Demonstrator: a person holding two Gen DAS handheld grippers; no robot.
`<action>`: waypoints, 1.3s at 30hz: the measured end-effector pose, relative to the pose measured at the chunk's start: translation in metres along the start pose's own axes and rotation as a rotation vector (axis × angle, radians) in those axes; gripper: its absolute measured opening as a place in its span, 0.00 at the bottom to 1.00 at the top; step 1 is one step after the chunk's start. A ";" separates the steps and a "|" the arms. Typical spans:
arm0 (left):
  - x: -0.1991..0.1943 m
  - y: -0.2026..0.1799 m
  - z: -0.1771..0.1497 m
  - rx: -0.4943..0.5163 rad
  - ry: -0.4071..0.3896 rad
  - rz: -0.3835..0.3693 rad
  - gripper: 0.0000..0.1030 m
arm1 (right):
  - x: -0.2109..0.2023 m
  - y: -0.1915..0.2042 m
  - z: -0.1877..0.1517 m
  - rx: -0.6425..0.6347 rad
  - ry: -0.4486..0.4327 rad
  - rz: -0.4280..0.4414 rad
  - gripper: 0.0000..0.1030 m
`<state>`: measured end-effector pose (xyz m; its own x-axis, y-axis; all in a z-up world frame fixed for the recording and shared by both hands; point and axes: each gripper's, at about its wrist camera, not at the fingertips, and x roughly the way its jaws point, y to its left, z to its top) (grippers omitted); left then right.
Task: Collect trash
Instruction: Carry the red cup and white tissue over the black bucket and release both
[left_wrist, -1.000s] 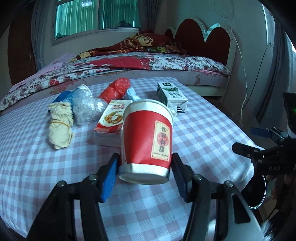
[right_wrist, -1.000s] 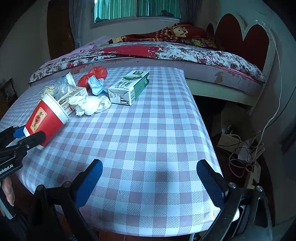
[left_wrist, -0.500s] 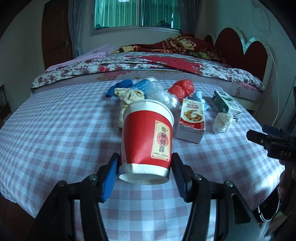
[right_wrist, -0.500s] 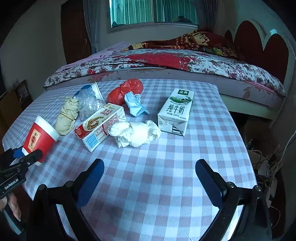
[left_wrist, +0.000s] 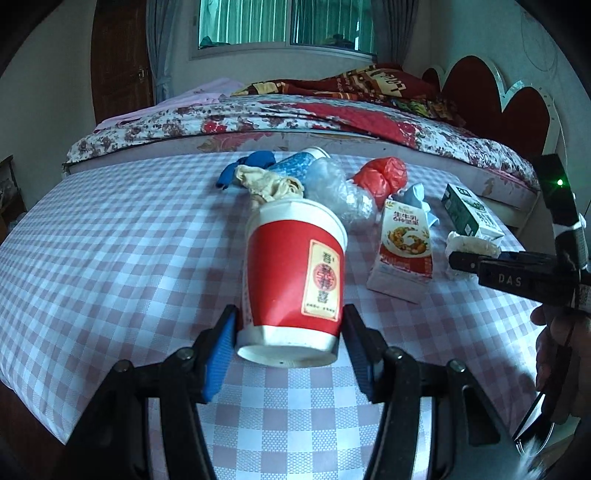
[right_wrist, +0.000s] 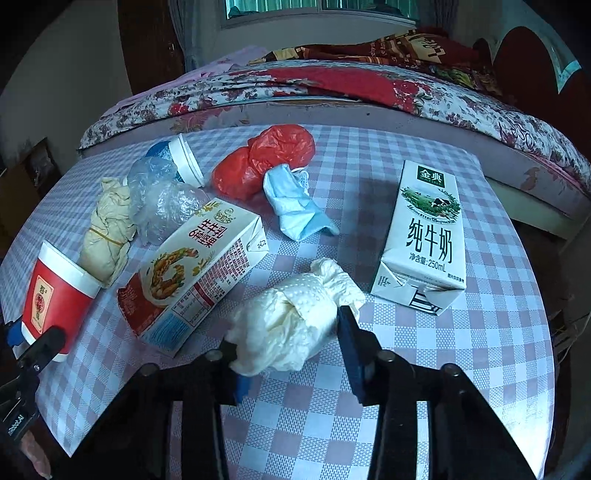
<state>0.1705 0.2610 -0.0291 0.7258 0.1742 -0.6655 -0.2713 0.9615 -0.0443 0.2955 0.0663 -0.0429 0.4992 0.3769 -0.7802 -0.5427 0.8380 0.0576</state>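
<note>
A red paper cup (left_wrist: 291, 266) with a white rim hangs tilted above the checked table, and my left gripper (left_wrist: 288, 314) is shut on its base. The same cup (right_wrist: 55, 291) shows at the left edge of the right wrist view. A crumpled white tissue wad (right_wrist: 291, 314) lies on the cloth between the fingers of my right gripper (right_wrist: 284, 328). Its jaws are closing, and both pads touch the wad. In the left wrist view that gripper (left_wrist: 458, 258) appears from the side, at the tissue (left_wrist: 469, 243).
On the purple-checked table (right_wrist: 480, 350) lie an orange-and-white carton (right_wrist: 195, 273), a white milk carton (right_wrist: 424, 236), a red plastic bag (right_wrist: 266, 158), a blue face mask (right_wrist: 295, 206), clear plastic wrap (right_wrist: 162, 199) and a tied beige cloth (right_wrist: 107, 229). A bed (right_wrist: 332, 81) stands behind.
My right gripper moved forward over the table to the tissue wad and its wide jaws narrowed around it. The left gripper swung sideways, still holding the red cup.
</note>
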 end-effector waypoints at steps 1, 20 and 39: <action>-0.001 -0.002 -0.001 0.004 -0.001 -0.002 0.55 | -0.005 -0.002 -0.003 0.002 -0.006 0.013 0.35; -0.062 -0.086 -0.013 0.110 -0.075 -0.103 0.55 | -0.142 -0.049 -0.061 -0.033 -0.218 0.005 0.35; -0.096 -0.193 -0.031 0.251 -0.105 -0.273 0.55 | -0.217 -0.139 -0.129 0.088 -0.267 -0.087 0.35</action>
<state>0.1332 0.0525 0.0199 0.8144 -0.0867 -0.5738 0.0941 0.9954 -0.0169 0.1754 -0.1825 0.0380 0.7077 0.3834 -0.5934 -0.4353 0.8982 0.0611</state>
